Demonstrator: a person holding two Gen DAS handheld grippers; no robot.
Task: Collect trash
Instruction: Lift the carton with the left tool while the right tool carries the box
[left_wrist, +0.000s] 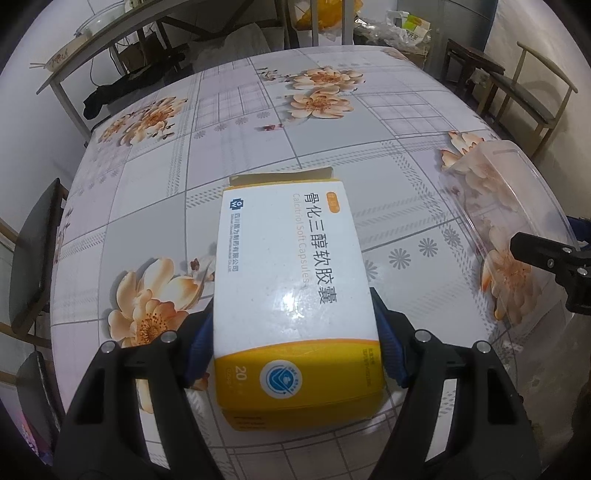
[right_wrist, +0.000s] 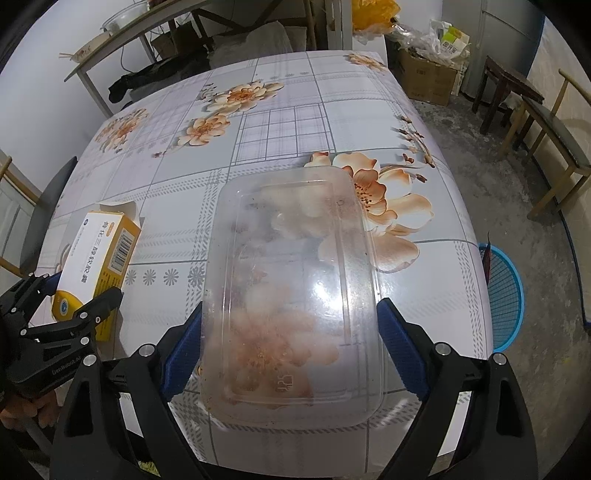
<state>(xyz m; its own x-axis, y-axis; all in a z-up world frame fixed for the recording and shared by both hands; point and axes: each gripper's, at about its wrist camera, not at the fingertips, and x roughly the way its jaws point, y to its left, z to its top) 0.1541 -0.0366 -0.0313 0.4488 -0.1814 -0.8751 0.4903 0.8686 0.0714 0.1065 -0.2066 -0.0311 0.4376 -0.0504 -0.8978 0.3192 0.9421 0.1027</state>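
Tongs: left tongs (left_wrist: 295, 354) clamp the medicine box (left_wrist: 291, 280); right tongs (right_wrist: 291, 350) clamp the clear plastic container (right_wrist: 295, 295) | table (right_wrist: 280, 110): flowered cloth beneath both | basket (right_wrist: 502, 291): blue, on floor at table's right

Medicine box (right_wrist: 98, 258) lies left of container (right_wrist: 295, 288) on table (right_wrist: 295, 110).

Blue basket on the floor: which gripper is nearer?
Right. The right gripper straddles the clear container near the table edge beside the blue basket; the left gripper, around the medicine box, is farther.
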